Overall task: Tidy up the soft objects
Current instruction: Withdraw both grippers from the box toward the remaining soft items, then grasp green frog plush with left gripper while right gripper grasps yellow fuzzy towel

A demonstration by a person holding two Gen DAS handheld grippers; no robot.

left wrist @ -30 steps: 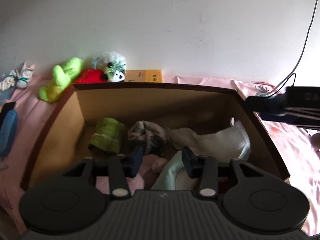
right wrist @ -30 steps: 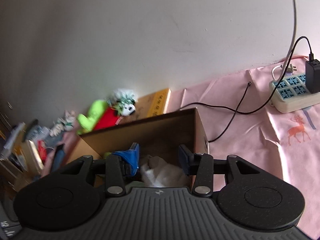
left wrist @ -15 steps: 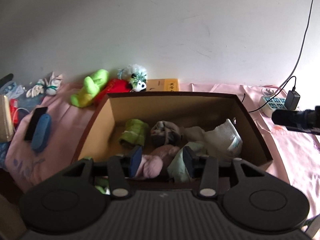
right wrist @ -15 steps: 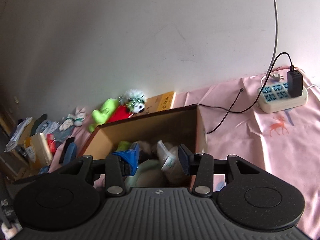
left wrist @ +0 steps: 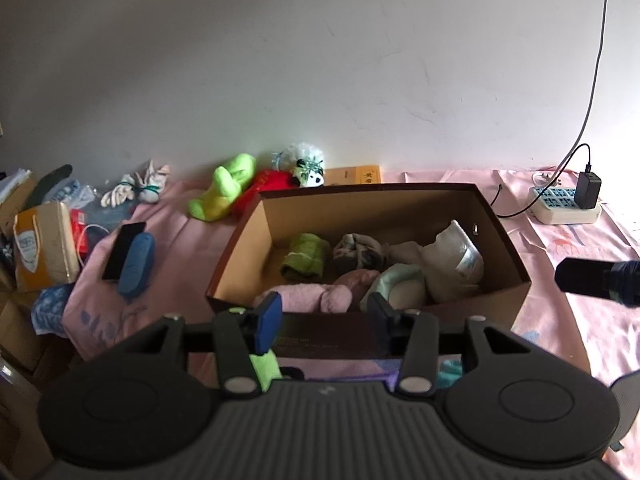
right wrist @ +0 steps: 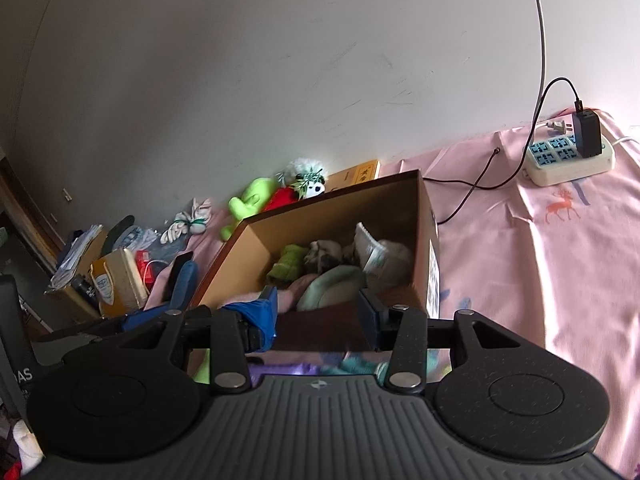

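Observation:
A brown cardboard box (left wrist: 502,236) (right wrist: 424,216) stands on the pink sheet. Inside it lie a rolled green towel (left wrist: 304,260) (right wrist: 286,264), a knotted grey-brown cloth (left wrist: 356,250), a white bundle (left wrist: 456,260), a pale green cloth (left wrist: 400,286) (right wrist: 332,284) and a pink towel (left wrist: 308,296). My left gripper (left wrist: 324,318) hangs open over the box's near rim with nothing between its fingers. My right gripper (right wrist: 318,314) is open too, at the near rim. A lime plush (left wrist: 224,192) and a panda plush (left wrist: 310,170) lie behind the box.
A white knotted cloth (left wrist: 136,192), a blue case (left wrist: 136,264) beside a phone (left wrist: 122,250) and an orange bag (left wrist: 44,248) lie at the left. A power strip (left wrist: 564,204) (right wrist: 568,156) with cables sits at the right. Green cloth (left wrist: 264,368) shows under the left fingers.
Both grippers have drawn back and up from the box. The whole box and the clutter at its left have come into view. Both stay open and hold nothing.

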